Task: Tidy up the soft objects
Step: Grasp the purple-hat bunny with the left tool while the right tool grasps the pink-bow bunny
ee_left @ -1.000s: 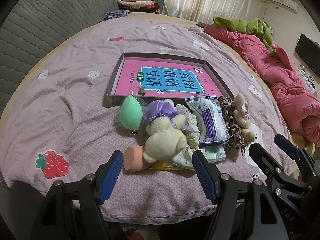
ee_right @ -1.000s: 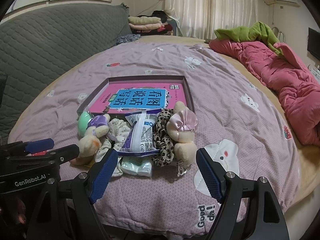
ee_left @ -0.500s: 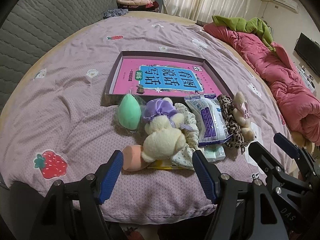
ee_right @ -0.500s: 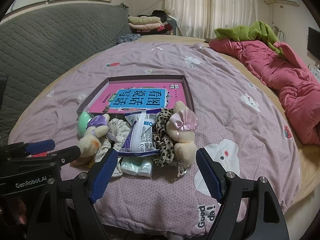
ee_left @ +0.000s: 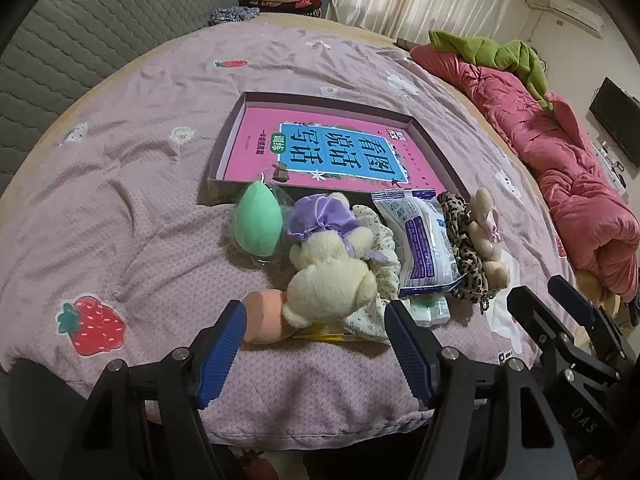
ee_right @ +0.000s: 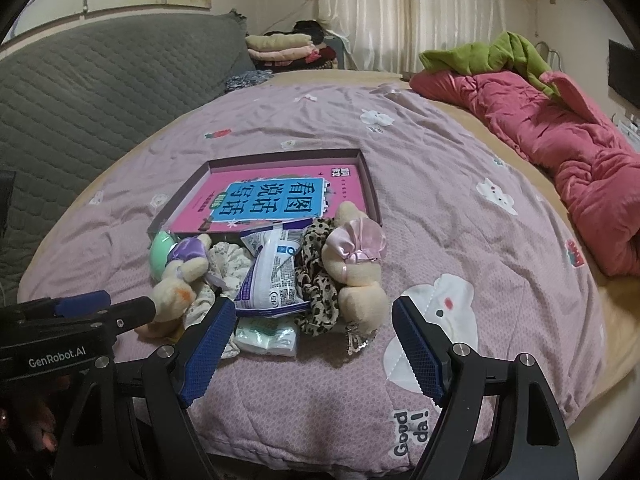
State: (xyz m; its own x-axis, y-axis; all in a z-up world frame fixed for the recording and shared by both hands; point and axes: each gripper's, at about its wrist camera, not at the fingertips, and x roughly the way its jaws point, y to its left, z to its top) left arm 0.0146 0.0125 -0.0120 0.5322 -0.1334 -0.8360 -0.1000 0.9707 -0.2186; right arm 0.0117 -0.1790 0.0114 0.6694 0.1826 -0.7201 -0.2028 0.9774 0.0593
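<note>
Cluster of soft items lies at frame centre on the lilac patterned bedspread (ee_left: 152,184), just below the near edge of a shallow open cardboard box tray (ee_left: 436,152).

- Cream plush bear with a purple satin bow (ee_left: 332,268): lower centre of left wrist view, resting on a cream floral fabric scrunchie (ee_left: 386,248).
- Mint-green teardrop makeup sponge (ee_left: 256,220): left of the bear, touching the tray's near wall.
- Peach makeup sponge (ee_left: 264,316): below-left of the bear, just beside the left gripper's left pad.
- White and blue plastic packet (ee_right: 276,272): centre of the pile; print too small to read, except what may be "CJP" on the lower end.
- Pale green tissue pack (ee_right: 266,334): partly under the packet.
- Leopard-print fabric scrunchie (ee_right: 316,280): between the packet and a beige plush bear with a pink satin bow (ee_right: 354,268).

Inside the tray: pink book with blue title panel (ee_left: 332,156), large Chinese characters 看图说话写话.

Bedspread prints: a strawberry at lower left of left view; "Good da!" at lower right of right view.

Left gripper (ee_left: 316,344): jaws wide, nothing between them; housing reads "GenRobot.AI" in the right view. Right gripper (ee_right: 314,346): jaws wide, nothing held.

Upper right: pink quilted duvet (ee_right: 560,136).
</note>
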